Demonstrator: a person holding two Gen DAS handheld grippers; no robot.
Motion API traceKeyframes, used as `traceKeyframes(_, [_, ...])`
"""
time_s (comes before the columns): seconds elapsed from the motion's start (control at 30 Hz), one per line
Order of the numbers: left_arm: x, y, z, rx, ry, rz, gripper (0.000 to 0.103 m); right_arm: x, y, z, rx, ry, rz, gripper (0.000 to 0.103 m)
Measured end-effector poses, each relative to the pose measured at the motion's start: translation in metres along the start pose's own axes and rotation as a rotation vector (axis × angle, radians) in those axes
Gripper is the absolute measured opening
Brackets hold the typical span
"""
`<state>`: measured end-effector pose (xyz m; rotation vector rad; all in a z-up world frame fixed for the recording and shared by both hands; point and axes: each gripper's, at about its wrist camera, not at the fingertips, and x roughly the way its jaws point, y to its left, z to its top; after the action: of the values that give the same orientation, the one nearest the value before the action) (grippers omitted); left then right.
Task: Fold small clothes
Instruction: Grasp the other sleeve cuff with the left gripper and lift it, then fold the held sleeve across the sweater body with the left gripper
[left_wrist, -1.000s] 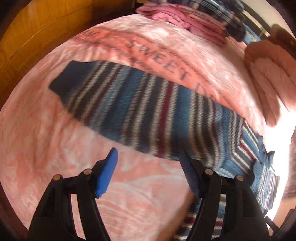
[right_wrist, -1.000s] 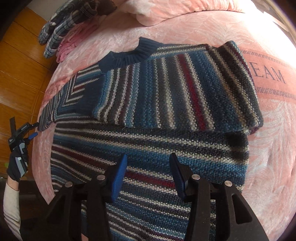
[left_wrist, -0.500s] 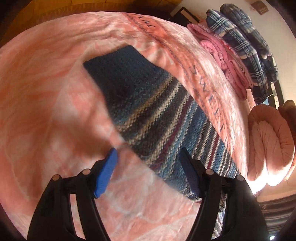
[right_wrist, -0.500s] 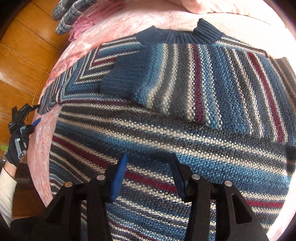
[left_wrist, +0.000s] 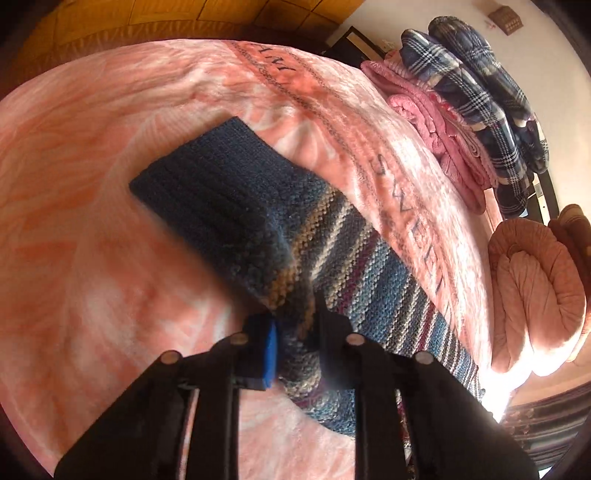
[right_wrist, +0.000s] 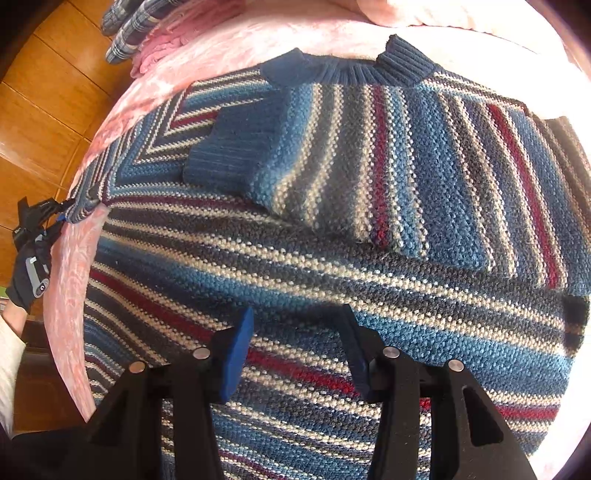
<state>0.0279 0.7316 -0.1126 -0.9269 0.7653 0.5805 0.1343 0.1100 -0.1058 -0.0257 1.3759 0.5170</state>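
The left gripper (left_wrist: 295, 343) is clenched on the sleeve (left_wrist: 280, 258) of the striped sweater (right_wrist: 332, 258), its blue-padded fingers (left_wrist: 269, 354) pinching a bunched fold of knit just behind the cuff. The cuff itself is a dark navy ribbed band lying flat on the blanket beyond the jaws, and the rest of the sleeve runs off to the right in narrow bands of blue, cream, grey and maroon.

The right gripper (right_wrist: 295, 350) is released, its jaws standing well apart above the lower body of the sweater; whether the pads touch the wool cannot be told. From this view the sweater lies spread across the bed with its navy ribbed collar (right_wrist: 343, 68) at the far side. The other sleeve (right_wrist: 369, 166) is folded across the chest, with its ribbed cuff pointing left. The knit is chunky and pebbly, the stripes horizontal on the body and meeting in chevrons at the left shoulder.

At the far left edge of the right wrist view, a gloved hand (right_wrist: 27, 273) holds the left gripper at the sleeve's end.

Under everything lies a soft pink blanket (left_wrist: 92, 184) with a mottled pattern and a lettered border. At its far right sit folded pink and navy plaid clothes (left_wrist: 472, 122) and a bundled peach quilt (left_wrist: 535, 288). A wooden floor (right_wrist: 48, 92) shows beyond the bed.
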Motion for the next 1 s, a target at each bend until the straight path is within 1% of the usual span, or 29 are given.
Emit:
traceKeyframes(0.1, [-0.013, -0.019, 0.0, 0.042, -0.037, -0.036, 0.012, -0.001, -0.001, -0.002, 0.002, -0.001, 0.001, 0.048])
traceKeyframes(0.17, [-0.022, -0.038, -0.002, 0.091, -0.049, -0.065, 0.012, -0.003, -0.002, -0.003, 0.001, -0.002, -0.003, 0.048])
traceKeyframes(0.23, [-0.031, -0.061, -0.007, 0.149, -0.052, -0.103, 0.012, -0.005, -0.006, -0.005, 0.003, -0.005, -0.008, 0.048])
traceKeyframes(0.33, [-0.04, -0.097, -0.022, 0.218, -0.035, -0.178, 0.012, -0.01, -0.014, -0.006, 0.018, -0.011, -0.008, 0.048])
traceKeyframes(0.53, [-0.042, -0.172, -0.085, 0.39, 0.041, -0.292, 0.012, -0.018, -0.026, -0.008, 0.024, -0.019, -0.022, 0.048])
traceKeyframes(0.67, [-0.036, -0.209, -0.13, 0.48, 0.096, -0.341, 0.012, -0.02, -0.033, -0.01, 0.025, -0.022, -0.034, 0.048])
traceKeyframes(0.77, [-0.026, -0.228, -0.158, 0.538, 0.139, -0.351, 0.012, -0.02, -0.038, -0.012, 0.032, -0.021, -0.039, 0.048])
traceKeyframes(0.83, [-0.015, -0.233, -0.174, 0.571, 0.167, -0.329, 0.012, -0.019, -0.041, -0.012, 0.037, -0.018, -0.043, 0.048])
traceKeyframes(1.0, [0.026, -0.223, -0.201, 0.572, 0.26, -0.262, 0.014, -0.014, -0.04, -0.013, 0.033, -0.012, -0.051, 0.049])
